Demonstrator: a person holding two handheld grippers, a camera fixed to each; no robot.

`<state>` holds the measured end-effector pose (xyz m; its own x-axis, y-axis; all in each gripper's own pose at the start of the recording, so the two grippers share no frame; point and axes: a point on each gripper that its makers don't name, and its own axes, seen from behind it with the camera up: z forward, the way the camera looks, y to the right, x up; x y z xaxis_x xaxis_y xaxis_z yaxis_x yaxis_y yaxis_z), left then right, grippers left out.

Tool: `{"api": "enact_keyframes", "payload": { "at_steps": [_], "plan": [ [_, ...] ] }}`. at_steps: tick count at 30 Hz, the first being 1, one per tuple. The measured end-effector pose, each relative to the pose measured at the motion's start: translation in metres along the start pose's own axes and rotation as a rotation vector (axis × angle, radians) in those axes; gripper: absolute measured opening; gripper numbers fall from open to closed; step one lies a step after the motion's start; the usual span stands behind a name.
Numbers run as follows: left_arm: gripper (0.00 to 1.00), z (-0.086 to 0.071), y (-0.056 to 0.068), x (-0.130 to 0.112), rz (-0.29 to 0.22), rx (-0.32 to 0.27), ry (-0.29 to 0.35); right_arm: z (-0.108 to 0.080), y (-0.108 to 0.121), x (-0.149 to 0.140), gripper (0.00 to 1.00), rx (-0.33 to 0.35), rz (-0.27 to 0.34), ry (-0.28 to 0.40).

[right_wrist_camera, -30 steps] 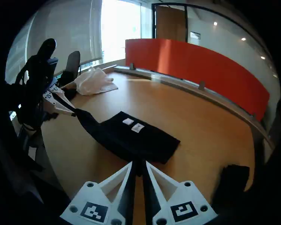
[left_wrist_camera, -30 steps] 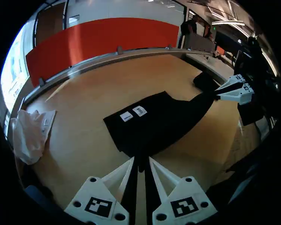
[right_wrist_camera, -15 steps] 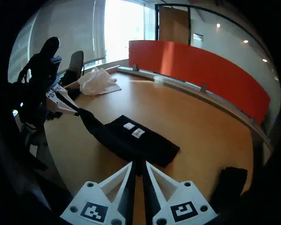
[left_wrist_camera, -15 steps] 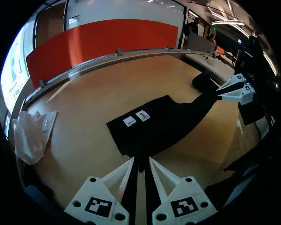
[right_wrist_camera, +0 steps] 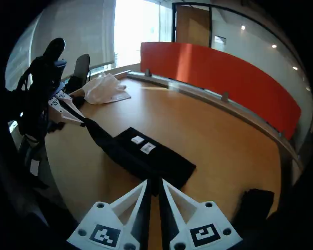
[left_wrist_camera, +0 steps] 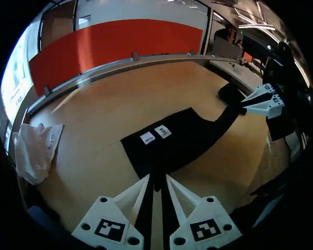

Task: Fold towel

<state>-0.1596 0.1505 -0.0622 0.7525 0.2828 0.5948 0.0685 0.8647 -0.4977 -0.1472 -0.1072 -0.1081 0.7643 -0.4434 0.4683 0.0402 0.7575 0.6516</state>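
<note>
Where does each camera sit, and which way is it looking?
Left gripper view: rides on the left gripper, looking along its jaws across the wooden table at the black towel; the right gripper shows far right.
Right gripper view: rides on the right gripper, looking over the towel toward the red screen; the left gripper shows far left.
Shared: towel, table, white cloth, both grippers.

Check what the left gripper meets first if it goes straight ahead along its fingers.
The black towel pinched in the left gripper. Past its far edge, likely just bare table, though depth is unclear.
</note>
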Motion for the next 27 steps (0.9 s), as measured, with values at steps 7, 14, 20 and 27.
{"api": "enact_keyframes", "payload": {
  "at_steps": [7,14,20,27],
  "plan": [
    [0.12,0.017,-0.015,0.012,-0.037,0.030,-0.019,0.020,0.018,0.006,0.11,-0.008,-0.007,-0.014],
    [0.12,0.038,-0.025,0.017,-0.033,0.042,-0.042,0.038,0.033,0.007,0.11,-0.014,-0.022,-0.037],
    [0.12,0.055,-0.030,0.014,-0.005,0.042,-0.068,0.053,0.041,0.000,0.11,-0.013,-0.010,-0.059],
    [0.12,0.067,-0.033,0.009,0.008,0.036,-0.094,0.063,0.043,-0.014,0.11,-0.010,0.001,-0.090]
  ]
}}
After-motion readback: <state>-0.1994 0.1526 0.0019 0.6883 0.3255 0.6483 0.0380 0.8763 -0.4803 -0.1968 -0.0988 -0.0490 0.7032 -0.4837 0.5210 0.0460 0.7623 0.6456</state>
